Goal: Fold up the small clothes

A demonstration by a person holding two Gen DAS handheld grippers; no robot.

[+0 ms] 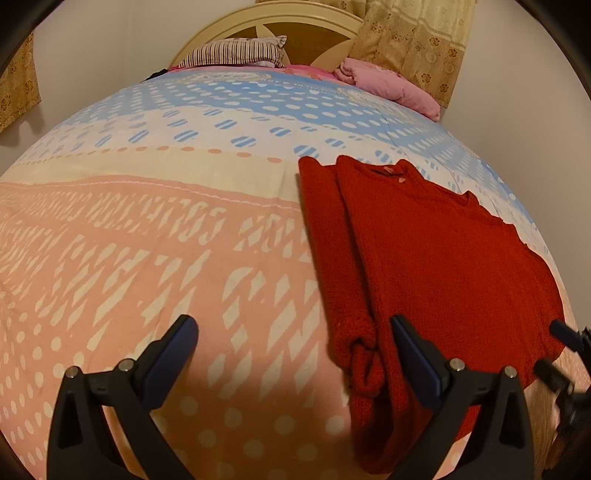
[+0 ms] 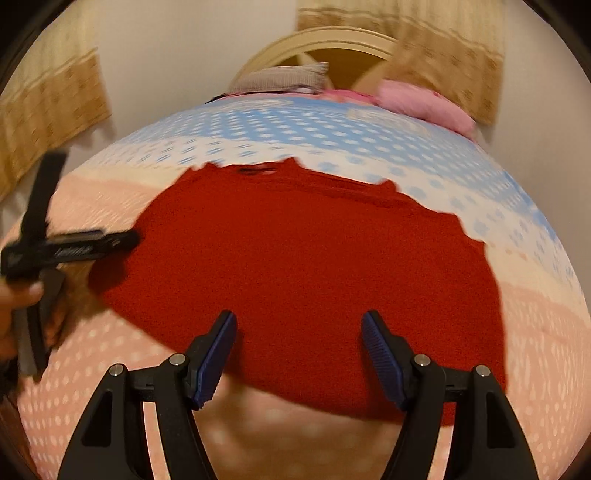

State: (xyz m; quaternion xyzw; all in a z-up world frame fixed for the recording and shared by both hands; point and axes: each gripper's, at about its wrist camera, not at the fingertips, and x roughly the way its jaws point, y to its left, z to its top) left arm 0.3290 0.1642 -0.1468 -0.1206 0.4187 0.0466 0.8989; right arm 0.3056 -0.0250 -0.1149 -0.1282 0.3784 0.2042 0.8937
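Bed (image 1: 147,229), covered by a sheet banded in peach, cream and pale blue with dot and dash patterns; it fills most of both wrist views. At its far end stand a cream arched headboard (image 1: 295,18), a striped pillow (image 1: 236,51) and a pink quilt (image 1: 391,85), with gold patterned curtains (image 1: 413,40) beyond.

Red knitted sweater (image 1: 443,258), lying flat on the sheet, neckline toward the headboard. One sleeve is laid down along the body's side, and its cuff end is bunched near the hem.

Left gripper (image 1: 295,354), seen from its own camera: jaws spread wide, nothing between the pads. It hangs above the sheet at the sweater's sleeve side; the finger (image 1: 417,362) nearer the garment overlaps the sleeve and hem in the view, the other stands over bare peach sheet. Contact with the cloth cannot be told.

Right gripper (image 2: 299,354), in a motion-blurred view: jaws held apart, empty, poised over the near hem of the sweater's body, with red cloth showing between and beyond the pads. From the left wrist view it appears only as dark parts at the right edge, beside the hem's corner.
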